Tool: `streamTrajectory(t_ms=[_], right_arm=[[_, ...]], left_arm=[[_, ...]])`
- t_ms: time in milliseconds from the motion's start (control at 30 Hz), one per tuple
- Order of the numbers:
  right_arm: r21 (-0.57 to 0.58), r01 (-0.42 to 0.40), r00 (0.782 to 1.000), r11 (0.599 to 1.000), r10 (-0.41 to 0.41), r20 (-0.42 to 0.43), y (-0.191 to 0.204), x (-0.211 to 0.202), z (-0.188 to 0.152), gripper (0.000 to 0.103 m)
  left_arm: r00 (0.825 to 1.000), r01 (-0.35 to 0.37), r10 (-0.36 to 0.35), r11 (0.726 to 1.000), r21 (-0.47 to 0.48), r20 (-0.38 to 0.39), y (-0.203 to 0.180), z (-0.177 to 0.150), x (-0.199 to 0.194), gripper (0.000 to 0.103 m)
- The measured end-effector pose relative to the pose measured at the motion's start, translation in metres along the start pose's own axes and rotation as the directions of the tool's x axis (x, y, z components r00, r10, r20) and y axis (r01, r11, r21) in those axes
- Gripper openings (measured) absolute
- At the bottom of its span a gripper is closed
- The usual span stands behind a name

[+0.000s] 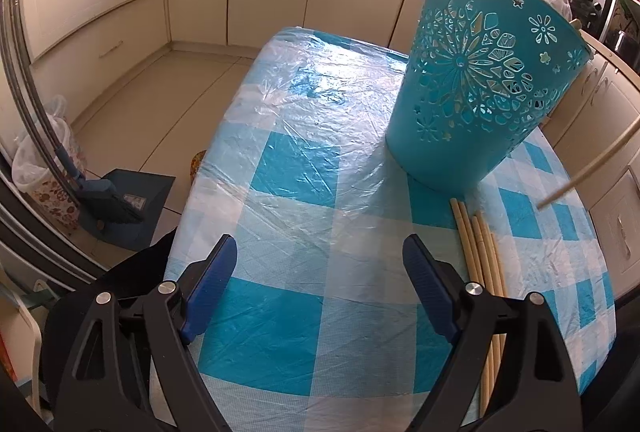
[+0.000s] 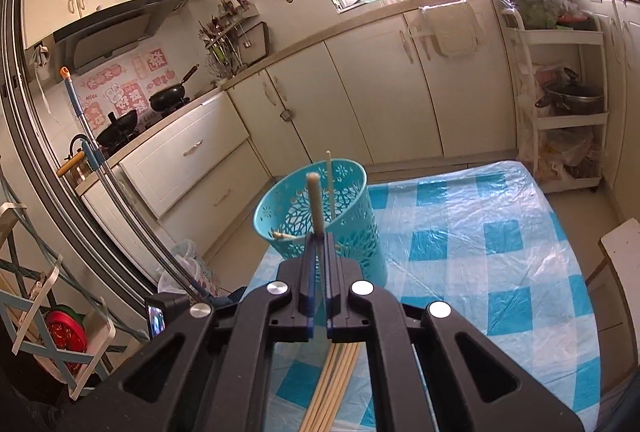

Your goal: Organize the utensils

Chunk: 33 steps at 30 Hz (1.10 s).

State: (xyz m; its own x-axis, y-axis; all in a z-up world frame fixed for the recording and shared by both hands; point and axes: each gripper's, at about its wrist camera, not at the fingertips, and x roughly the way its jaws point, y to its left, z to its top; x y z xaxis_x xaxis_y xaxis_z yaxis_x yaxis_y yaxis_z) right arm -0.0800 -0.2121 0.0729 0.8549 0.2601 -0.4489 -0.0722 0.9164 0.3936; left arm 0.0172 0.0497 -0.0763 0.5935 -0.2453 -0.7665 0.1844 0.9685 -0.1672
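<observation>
- The teal basket (image 2: 320, 216), a plastic bin with cut-out flower patterns, stands upright on the table (image 1: 280, 312), near its far edge on the left as the right wrist view shows it; the table wears a blue-and-white checked cloth under clear plastic.
- Inside the basket one chopstick (image 2: 329, 184) stands nearly upright, its tip rising above the rim, and another (image 2: 285, 235) lies low against the near wall.
- The right gripper (image 2: 319, 256) is closed tight on a single chopstick (image 2: 315, 200), which sticks up from between the blue pads in front of the basket's opening, above the table rather than inside the bin.
- From the left wrist view that held stick shows as a pale rod (image 1: 588, 168) slanting in from the right edge, in the air beside the basket.
- A bundle of loose chopsticks (image 1: 480, 256) lies flat on the cloth just short of the basket's base, running toward the near edge.
- The left gripper (image 1: 320, 260) hangs over the cloth with its jaws wide apart and nothing between them, beside the bundle.
</observation>
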Motion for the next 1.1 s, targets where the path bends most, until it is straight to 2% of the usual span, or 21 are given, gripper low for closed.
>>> streamTrajectory(t_ms=[133,233,333,500,533,567,600,633,700,767,833,900,967,1100], right_arm=[[-0.038,0.000,1.000,0.999,0.001,0.019,0.009,-0.011,0.011,0.000],[-0.096,0.027,0.997,0.995,-0.034,-0.076,0.014,0.004,0.013,0.000],[-0.089,0.070,0.970,0.994,-0.089,-0.225,-0.003,0.040,-0.009,0.001],[-0.031,0.181,0.916,0.983,-0.180,-0.358,-0.044,0.102,-0.052,0.001],[-0.024,0.188,0.910,0.982,-0.183,-0.372,-0.048,0.112,-0.056,0.005],[-0.015,0.196,0.904,0.981,-0.187,-0.384,-0.053,0.123,-0.060,0.032],[-0.025,0.220,0.902,0.975,-0.213,-0.375,-0.055,0.131,-0.063,0.047],[-0.042,0.230,0.904,0.972,-0.230,-0.360,-0.054,0.136,-0.063,0.054],[-0.072,0.228,0.899,0.971,-0.238,-0.368,-0.053,0.151,-0.064,0.052],[-0.125,0.245,0.887,0.962,-0.274,-0.371,-0.051,0.164,-0.066,0.040],[-0.188,0.251,0.874,0.950,-0.306,-0.377,-0.047,0.174,-0.069,0.036],[-0.239,0.251,0.859,0.938,-0.330,-0.391,-0.047,0.184,-0.076,0.024],[-0.276,0.256,0.858,0.927,-0.349,-0.376,-0.046,0.179,-0.079,0.010],[-0.251,0.259,0.843,0.933,-0.345,-0.412,-0.054,0.153,-0.088,0.006]], left_arm=[[1.000,0.004,-0.004,1.000,-0.006,-0.001,0.001,0.000,0.001,0.081],[1.000,0.005,-0.005,1.000,-0.009,-0.003,0.001,0.000,0.001,0.081],[1.000,0.008,-0.008,1.000,-0.019,-0.006,0.002,0.001,0.001,0.081],[1.000,0.017,-0.017,0.999,-0.028,-0.010,0.005,0.000,0.002,0.081],[1.000,0.019,-0.020,0.999,-0.029,-0.011,0.005,0.000,0.002,0.081],[1.000,0.022,-0.022,0.999,-0.030,-0.012,0.005,0.000,0.002,0.081],[1.000,0.025,-0.026,0.999,-0.032,-0.014,0.005,0.000,0.002,0.081],[0.999,0.029,-0.030,0.999,-0.036,-0.015,0.006,0.000,0.003,0.081],[0.999,0.037,-0.038,0.998,-0.044,-0.015,0.008,0.001,0.004,0.082],[0.999,0.041,-0.042,0.998,-0.046,-0.015,0.008,0.001,0.004,0.082],[0.999,0.041,-0.042,0.998,-0.044,-0.016,0.007,0.001,0.004,0.083],[0.999,0.040,-0.041,0.998,-0.043,-0.016,0.007,0.001,0.004,0.083],[0.999,0.040,-0.041,0.998,-0.044,-0.017,0.007,0.001,0.004,0.083],[0.999,0.038,-0.039,0.998,-0.042,-0.017,0.006,0.001,0.005,0.084]])
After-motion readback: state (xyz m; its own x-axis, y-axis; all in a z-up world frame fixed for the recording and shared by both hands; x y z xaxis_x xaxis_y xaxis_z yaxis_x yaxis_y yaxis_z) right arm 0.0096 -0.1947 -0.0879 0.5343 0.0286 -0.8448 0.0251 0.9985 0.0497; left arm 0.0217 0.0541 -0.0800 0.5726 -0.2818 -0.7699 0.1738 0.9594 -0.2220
